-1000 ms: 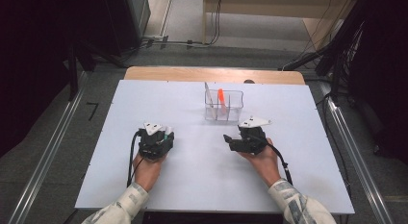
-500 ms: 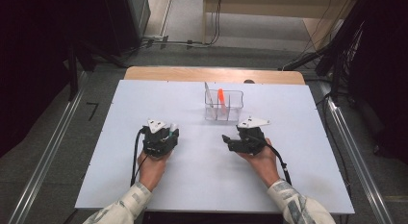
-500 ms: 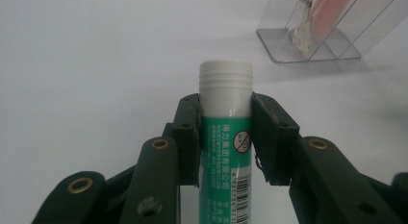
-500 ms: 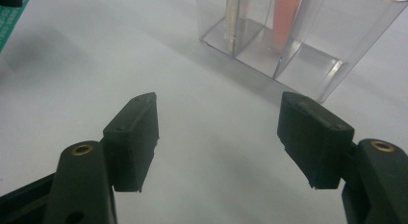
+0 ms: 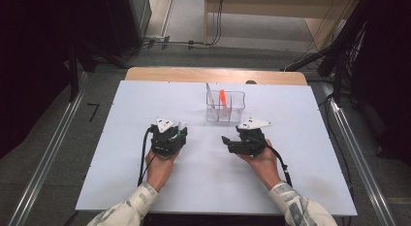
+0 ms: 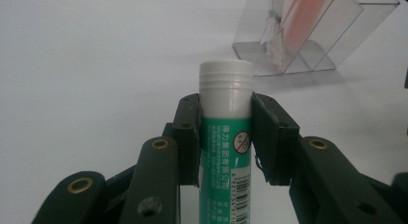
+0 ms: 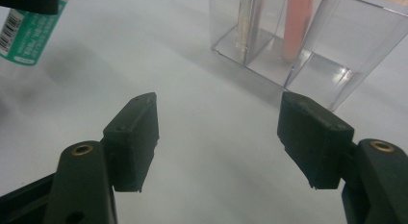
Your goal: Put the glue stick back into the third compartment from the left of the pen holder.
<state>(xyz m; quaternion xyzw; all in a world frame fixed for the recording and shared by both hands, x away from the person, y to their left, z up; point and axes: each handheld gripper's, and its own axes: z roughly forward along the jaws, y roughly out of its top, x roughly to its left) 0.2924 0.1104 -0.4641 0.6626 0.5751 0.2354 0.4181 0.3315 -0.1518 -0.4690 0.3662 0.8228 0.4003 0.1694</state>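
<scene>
Transport looks like the step in hand: the left gripper point(image 6: 226, 137) is clamped on a green-and-white plastic glue stick with a ribbed white cap point(image 6: 225, 132), its two black pads pressing the tube from both sides just below the cap. In the high view the left gripper point(image 5: 170, 134) sits over the white table point(image 5: 121, 153), left of centre, with the glue stick point(image 5: 181, 126) poking out toward the far side. The glue stick seems to be off the surface, though the pictures do not settle this fully.

The clear plastic divided organiser point(image 5: 226, 107) stands near the far middle of the table, well apart from the left gripper and to its right. It holds an orange pen-like piece point(image 5: 222, 98) and a pale slim stick point(image 5: 209, 96) in separate compartments; at least one compartment at the right end appears free.

The right gripper point(image 7: 219, 132) rests with its jaws spread wide and nothing between them, pointed at the organiser point(image 7: 288, 46) from just in front of it; the high view shows the right gripper point(image 5: 229, 141) low over the table.

The next move probably calls for carrying the glue stick across to the organiser, turning it upright over a free compartment, and lowering it past the thin walls before letting go. The right gripper is well placed to steady the light organiser if it tips.
</scene>
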